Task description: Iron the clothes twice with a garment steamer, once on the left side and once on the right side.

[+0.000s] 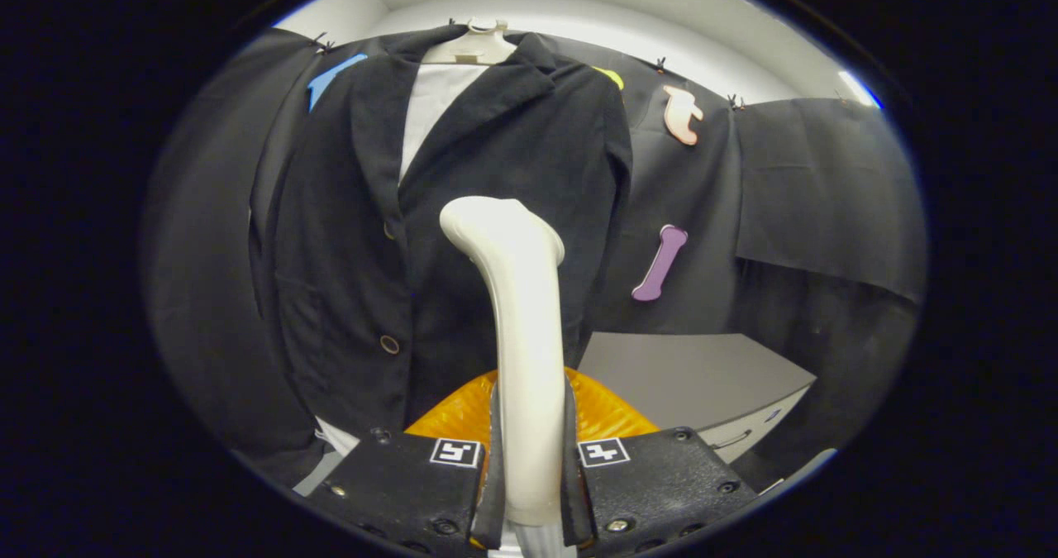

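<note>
Smooth cream plastic forms the curved handle of the garment steamer (517, 326), on which my gripper (529, 475) is clamped from both sides, its bent head just before the dark buttoned jacket (463, 211) on a hanger (477, 44).

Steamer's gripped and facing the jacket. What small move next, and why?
Probably ease the steamer forward until its head meets the black jacket. The hand-held gripper is shut on the handle, and the head points at the front panel, though I cannot tell whether it touches the cloth.
</note>
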A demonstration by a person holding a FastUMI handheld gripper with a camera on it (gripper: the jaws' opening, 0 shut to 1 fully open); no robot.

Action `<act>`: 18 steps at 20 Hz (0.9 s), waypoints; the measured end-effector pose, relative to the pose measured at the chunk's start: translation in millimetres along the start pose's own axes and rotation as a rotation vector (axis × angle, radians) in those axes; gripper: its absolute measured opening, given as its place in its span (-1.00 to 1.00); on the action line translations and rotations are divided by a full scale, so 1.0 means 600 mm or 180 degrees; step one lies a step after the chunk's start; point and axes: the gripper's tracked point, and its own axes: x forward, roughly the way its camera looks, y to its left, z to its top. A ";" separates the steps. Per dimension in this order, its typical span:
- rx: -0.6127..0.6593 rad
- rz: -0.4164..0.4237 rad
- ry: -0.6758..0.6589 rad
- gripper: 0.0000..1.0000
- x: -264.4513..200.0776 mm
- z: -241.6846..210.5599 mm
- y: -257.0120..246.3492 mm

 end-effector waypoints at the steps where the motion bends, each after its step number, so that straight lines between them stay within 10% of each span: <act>1: -0.0024 0.0003 0.0023 -0.40 0.000 -0.012 0.002; 18: -0.0263 0.0121 0.0533 -0.40 -0.008 -0.227 0.035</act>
